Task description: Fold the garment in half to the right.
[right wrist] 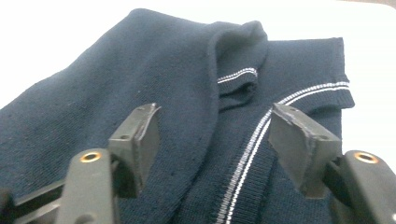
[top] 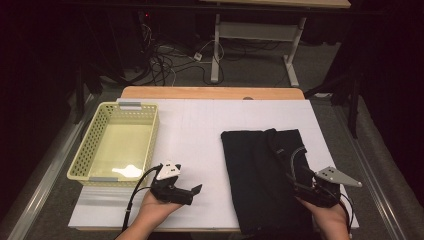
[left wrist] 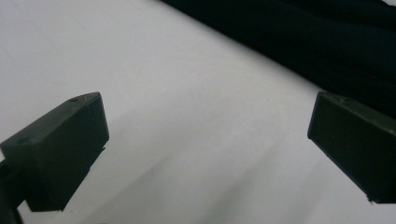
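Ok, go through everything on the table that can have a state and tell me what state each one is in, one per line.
dark garment: folded, lying flat on the white table cover, white-striped hem showing.
basket: upright, nothing inside.
left gripper: fingers wide open over bare cover, nothing between them.
right gripper: fingers open above the garment, pressing on nothing.

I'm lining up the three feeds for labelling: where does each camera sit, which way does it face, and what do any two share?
High view: above the person's side, facing forward and down on the white table, yellow perforated plastic basket, dark navy knitted garment; both forearms show.
Left gripper view: on the left gripper, facing across the white table towards the garment's edge; open jaws show.
Right gripper view: on the right gripper, facing over the garment's white-striped trim; open jaws show.
All share the garment.
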### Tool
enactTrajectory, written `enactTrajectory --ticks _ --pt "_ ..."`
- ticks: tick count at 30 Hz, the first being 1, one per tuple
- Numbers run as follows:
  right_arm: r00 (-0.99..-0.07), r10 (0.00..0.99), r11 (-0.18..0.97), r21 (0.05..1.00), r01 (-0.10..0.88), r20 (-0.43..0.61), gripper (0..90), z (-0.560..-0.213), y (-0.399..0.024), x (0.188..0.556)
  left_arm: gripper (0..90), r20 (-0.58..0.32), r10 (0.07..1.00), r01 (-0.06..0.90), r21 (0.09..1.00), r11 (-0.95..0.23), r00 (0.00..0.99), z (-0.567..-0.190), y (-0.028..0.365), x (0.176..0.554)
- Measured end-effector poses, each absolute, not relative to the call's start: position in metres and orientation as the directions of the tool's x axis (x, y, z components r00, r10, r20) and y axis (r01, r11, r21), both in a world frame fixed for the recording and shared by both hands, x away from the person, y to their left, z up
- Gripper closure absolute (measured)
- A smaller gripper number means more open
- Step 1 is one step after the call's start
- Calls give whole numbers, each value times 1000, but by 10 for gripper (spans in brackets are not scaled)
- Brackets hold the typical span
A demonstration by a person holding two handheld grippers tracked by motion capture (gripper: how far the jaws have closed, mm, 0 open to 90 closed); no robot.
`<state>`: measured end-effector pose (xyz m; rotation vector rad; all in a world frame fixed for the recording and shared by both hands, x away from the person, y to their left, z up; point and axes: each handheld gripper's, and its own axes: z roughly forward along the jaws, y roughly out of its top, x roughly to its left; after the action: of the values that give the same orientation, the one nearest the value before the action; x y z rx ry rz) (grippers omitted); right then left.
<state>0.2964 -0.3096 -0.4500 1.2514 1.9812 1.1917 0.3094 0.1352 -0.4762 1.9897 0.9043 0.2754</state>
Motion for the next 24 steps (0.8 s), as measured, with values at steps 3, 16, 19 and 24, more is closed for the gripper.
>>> enactTrajectory --ticks 3,16,19,24 --pt "-437 899 194 874 446 23 269 -450 -310 298 0 -147 690 482 815 -321 708 -481 139 305" --pt "-430 903 224 864 450 -10 156 -452 -299 307 0 -156 668 446 848 -288 728 -483 142 299" --pt "-419 908 215 863 457 -4 160 -450 -295 312 0 -153 659 438 850 -293 737 -483 142 299" --pt "-402 916 204 860 469 2 179 -444 -290 323 0 -155 646 435 849 -299 747 -483 142 299"
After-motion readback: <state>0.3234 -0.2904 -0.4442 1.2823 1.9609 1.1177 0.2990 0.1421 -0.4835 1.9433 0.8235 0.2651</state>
